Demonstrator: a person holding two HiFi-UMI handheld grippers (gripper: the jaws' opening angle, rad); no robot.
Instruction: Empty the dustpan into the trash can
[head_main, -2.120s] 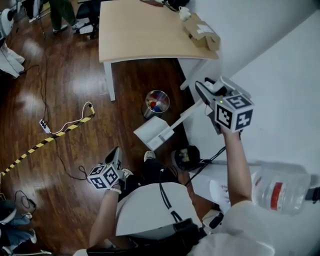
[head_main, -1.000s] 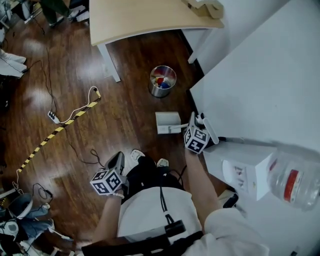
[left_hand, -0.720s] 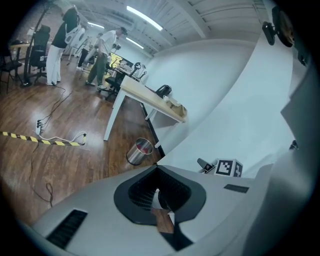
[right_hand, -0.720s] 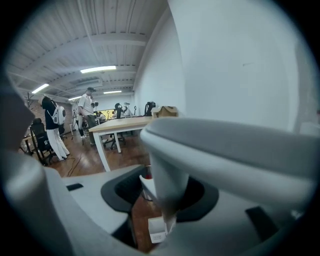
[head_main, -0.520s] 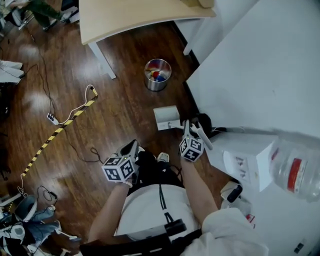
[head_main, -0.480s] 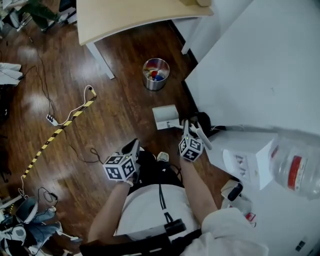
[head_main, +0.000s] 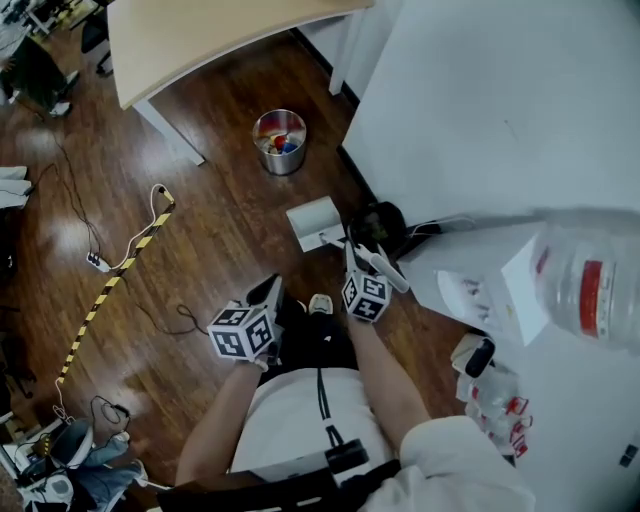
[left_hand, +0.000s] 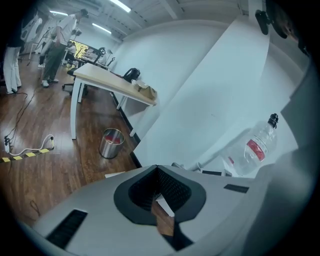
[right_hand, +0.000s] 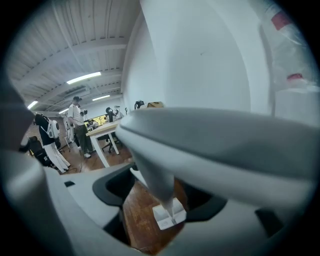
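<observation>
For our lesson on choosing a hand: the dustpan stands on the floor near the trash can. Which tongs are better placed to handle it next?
Probably the right. The dustpan's handle runs between the right tongs, which are opening; the left tongs are shut, empty and off to one side.

Your white dustpan (head_main: 316, 222) flat on floor (head_main: 210, 250), handle toward 4 o'clock; steel trash can (head_main: 280, 142) upright at its 11 o'clock.

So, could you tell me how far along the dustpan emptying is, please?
Done, it seems: coloured scraps lie in the trash can, and the white dustpan sits on the floor nearby, looking bare. In hand: the right gripper's jaws are opening around the dustpan's handle; the left gripper is shut and empty. Left: just drawing clear of the handle.
</observation>
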